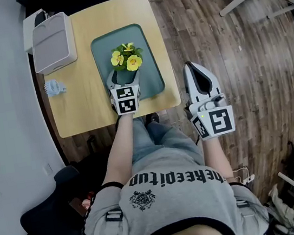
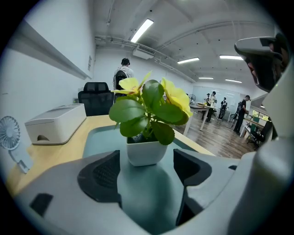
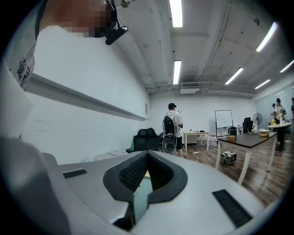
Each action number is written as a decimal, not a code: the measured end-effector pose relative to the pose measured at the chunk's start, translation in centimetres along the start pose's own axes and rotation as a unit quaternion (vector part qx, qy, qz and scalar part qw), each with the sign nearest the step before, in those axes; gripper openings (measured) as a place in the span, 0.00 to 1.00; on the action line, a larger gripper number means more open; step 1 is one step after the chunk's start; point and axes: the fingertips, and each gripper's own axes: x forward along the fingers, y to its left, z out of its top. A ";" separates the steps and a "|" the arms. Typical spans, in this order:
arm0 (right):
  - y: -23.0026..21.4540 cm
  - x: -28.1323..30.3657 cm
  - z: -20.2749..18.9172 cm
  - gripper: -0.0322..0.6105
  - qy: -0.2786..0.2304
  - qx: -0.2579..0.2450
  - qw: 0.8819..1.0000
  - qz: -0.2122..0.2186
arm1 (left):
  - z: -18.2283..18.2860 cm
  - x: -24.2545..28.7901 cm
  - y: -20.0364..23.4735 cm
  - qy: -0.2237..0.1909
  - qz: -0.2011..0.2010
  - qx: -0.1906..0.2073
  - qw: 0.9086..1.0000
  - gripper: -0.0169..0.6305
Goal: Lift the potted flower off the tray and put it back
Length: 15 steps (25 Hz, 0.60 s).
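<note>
right hand-held gripper (image 3: 146, 170): jaws closed, empty, held off the tabletop (image 1: 80, 110) edge | left hand-held gripper (image 2: 146, 170): jaws wide apart, pads (image 2: 103, 174) clear of the pot | potted flower (image 2: 146, 149): upright on tray (image 1: 155, 77), just ahead of the jaws | progress: flower ungripped; lift pending or already returned, undetermined

A grey T-shirt (image 1: 171, 203) with black-trimmed collar and sleeves is worn, printed in black with lettering and a small crest. Blue jeans (image 1: 153, 138) are seen at twelve o'clock of it. The left gripper (image 2: 147, 167) and right gripper (image 3: 146, 170) are shelled in pale grey and padded in ribbed black. Each is capped by a cube (image 1: 125, 100) of black-and-white square markers.
</note>
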 end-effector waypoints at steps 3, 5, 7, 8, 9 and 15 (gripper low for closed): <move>-0.5 0.1 -0.4 0.05 0.006 0.002 1.000 -0.013 | 0.4 1.0 0.3 0.002 0.005 0.005 1.000 0.56; -0.8 0.2 -0.7 0.05 0.010 0.003 1.000 -0.019 | 0.4 1.8 0.3 0.006 0.001 0.008 1.000 0.56; -1.1 0.3 -0.9 0.05 0.014 0.003 1.000 -0.024 | 0.4 2.5 0.2 0.009 -0.004 0.007 1.000 0.56; -1.2 0.4 -1.0 0.05 0.015 0.003 1.000 -0.026 | 0.5 2.7 0.2 0.009 -0.005 0.005 1.000 0.56; -1.3 0.4 -1.1 0.05 0.017 0.003 0.999 -0.028 | 0.6 3.0 0.3 0.008 -0.004 0.002 1.000 0.56; -1.7 -0.2 -1.3 0.05 0.019 0.001 0.999 -0.034 | 0.7 3.0 0.4 0.001 0.009 0.000 1.000 0.55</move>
